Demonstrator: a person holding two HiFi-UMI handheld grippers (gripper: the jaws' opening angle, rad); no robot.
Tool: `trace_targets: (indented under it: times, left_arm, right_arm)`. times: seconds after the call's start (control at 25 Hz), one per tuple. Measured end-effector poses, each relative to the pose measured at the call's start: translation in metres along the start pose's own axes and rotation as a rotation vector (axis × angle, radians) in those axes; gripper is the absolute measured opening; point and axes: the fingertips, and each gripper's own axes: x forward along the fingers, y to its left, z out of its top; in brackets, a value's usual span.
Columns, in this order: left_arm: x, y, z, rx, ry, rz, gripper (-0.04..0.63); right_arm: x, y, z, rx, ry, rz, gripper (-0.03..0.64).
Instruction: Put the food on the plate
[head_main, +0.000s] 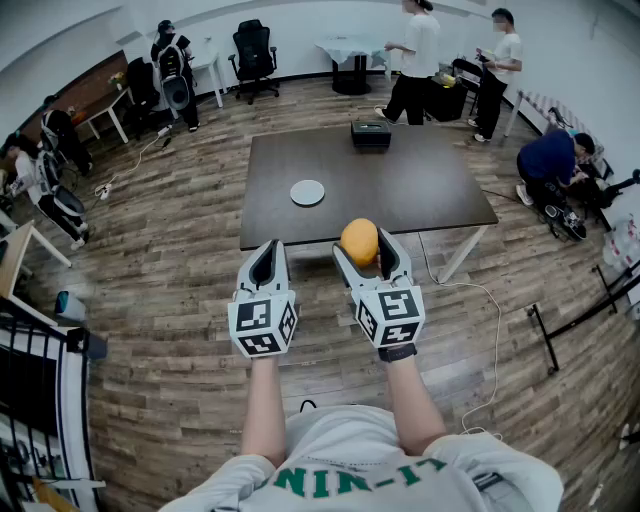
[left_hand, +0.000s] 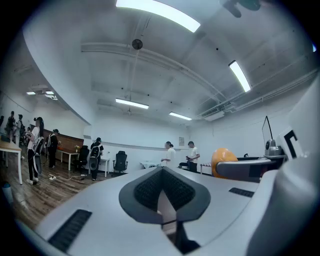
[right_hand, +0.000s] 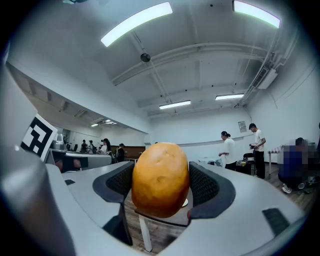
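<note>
**Food's in the right gripper, plate is across the table**

So the right gripper (head_main: 366, 252) has the food (head_main: 359, 240), a rounded orange-yellow lump, kinda potato-looking with a few dimples. In the right gripper view the jaws stand wide and both dark pads press on its sides, with the lump sticking up above them. It's held up in the air, nothing under it. From the head view it lines up with the near edge of the table (head_main: 430, 190).

The left gripper (head_main: 268, 262) is just beside the right one, level with it and not touching. In the left gripper view its pads meet in the middle with nothing between them, so it's closed and empty. You can also spot the food off to the right in that view, poking up past the other gripper.

The plate (head_main: 308, 192) is small, round and white. It lies flat on the dark table, a bit left of centre, and nothing's on it. It's well apart from the food. A black box (head_main: 371, 133) sits near the far edge.

The room's busy too. Two people (head_main: 415, 55) stand beyond the table, another one crouches on the right (head_main: 550, 160), and a few more are over by the left wall. The floor is wood plank, and a cable (head_main: 470, 290) trails by the table leg.
</note>
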Motion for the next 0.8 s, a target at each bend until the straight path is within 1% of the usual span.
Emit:
trace_targets:
  times: [0.32,0.52,0.64,0.8]
  left_arm:
    - [-0.01,-0.024,0.01,-0.005,-0.018,-0.004,0.011]
    - [-0.013,-0.047,0.021,0.022,-0.02,-0.006,0.011]
    - [-0.018,-0.061,0.018,0.034,-0.012,-0.009,0.011]
    - [-0.02,-0.07,0.003,0.047,0.007,-0.004,0.011]
  right_arm:
    - [-0.026,-0.004,0.014,-0.002,-0.03,0.023,0.35]
    - [-0.043,-0.015,0.027,-0.002,-0.049,0.033,0.35]
    - [-0.057,-0.02,0.024,0.002,-0.048,0.035,0.35]
    - [-0.063,-0.025,0.007,0.021,-0.041,0.052,0.351]
